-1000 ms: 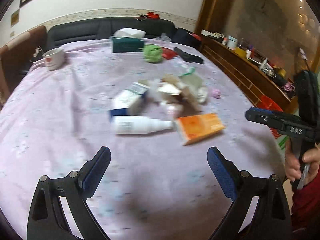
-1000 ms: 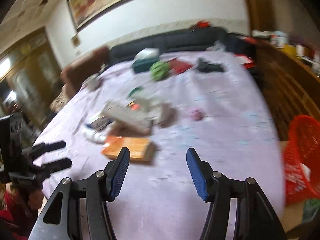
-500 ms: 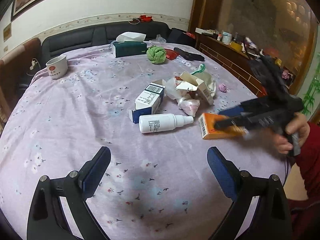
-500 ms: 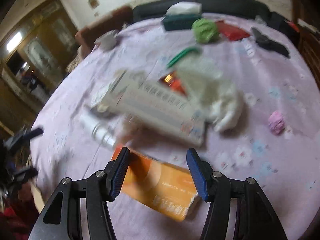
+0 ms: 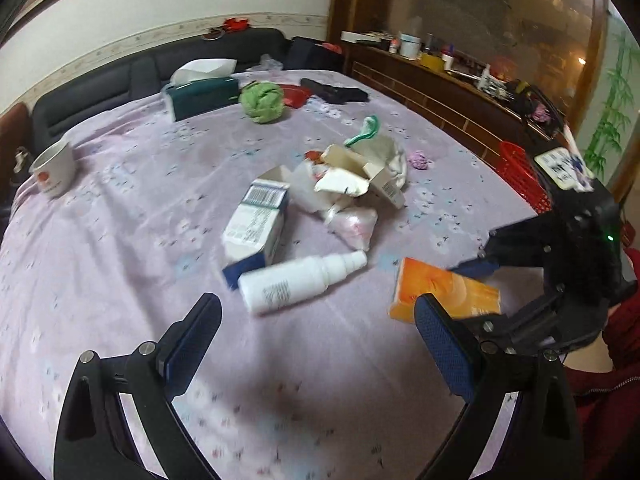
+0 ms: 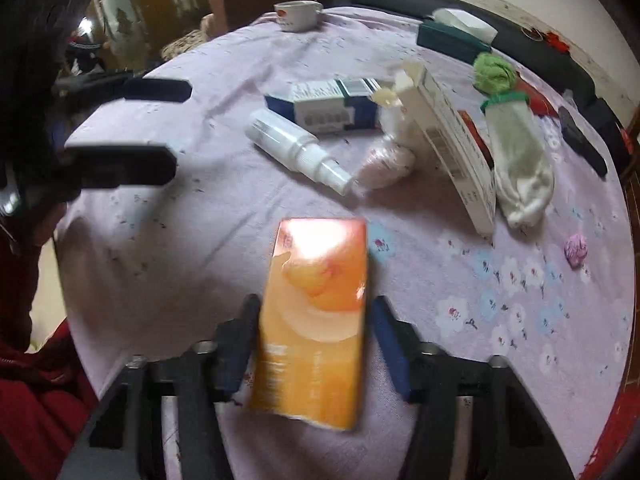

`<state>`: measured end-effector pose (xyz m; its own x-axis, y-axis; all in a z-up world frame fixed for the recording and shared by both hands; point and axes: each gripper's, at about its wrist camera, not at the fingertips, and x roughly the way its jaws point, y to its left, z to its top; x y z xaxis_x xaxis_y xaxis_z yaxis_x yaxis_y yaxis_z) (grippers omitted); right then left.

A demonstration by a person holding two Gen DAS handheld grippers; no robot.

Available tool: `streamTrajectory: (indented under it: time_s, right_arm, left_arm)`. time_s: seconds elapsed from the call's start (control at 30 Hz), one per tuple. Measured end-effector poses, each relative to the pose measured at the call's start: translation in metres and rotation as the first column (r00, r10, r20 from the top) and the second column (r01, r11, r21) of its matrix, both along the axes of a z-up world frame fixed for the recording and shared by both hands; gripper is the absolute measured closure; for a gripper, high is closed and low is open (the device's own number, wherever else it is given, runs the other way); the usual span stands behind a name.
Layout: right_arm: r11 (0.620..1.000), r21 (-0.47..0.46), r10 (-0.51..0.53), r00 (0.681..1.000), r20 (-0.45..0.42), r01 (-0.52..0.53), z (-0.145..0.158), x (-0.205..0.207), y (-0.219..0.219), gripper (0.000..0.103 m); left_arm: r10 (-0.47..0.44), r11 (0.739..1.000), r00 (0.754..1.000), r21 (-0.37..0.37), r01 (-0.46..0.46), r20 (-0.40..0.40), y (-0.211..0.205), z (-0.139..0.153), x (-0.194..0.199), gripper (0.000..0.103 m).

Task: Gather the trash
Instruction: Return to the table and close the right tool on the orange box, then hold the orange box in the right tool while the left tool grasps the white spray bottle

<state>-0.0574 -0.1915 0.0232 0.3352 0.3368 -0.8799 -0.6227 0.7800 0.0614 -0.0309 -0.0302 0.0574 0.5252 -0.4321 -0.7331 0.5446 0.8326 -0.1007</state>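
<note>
Right tongs (image 6: 312, 344) half-closed astride orange box (image 6: 316, 312), contact unclear; left tongs (image 5: 316, 344) wide, empty.

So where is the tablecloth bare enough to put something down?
Bare: the lilac tablecloth between the white mug and the blue-and-white carton, and ahead of the left gripper. Crowded: the middle heap around the white spray bottle.
</note>
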Motion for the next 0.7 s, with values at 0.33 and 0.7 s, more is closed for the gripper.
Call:
streamTrajectory:
  time_s: [0.33,0.7]
  right_arm:
    - [0.963,0.194,-0.192,0.981,-0.006,0.189,0.013,-0.025,-0.048,0.053]
    - [0.927,0.243,-0.289,0.957,-0.023,0.286,0.005,-0.046,-0.073,0.052]
  left_arm:
    - [-0.143,0.979,0.989,0.144,0.145,-0.027,-0.041,-0.024,0.035,0.049]
    - [-0.051,0.989,0.993,0.132,0.066,-0.110,-0.039,-0.045,0.017,0.071]
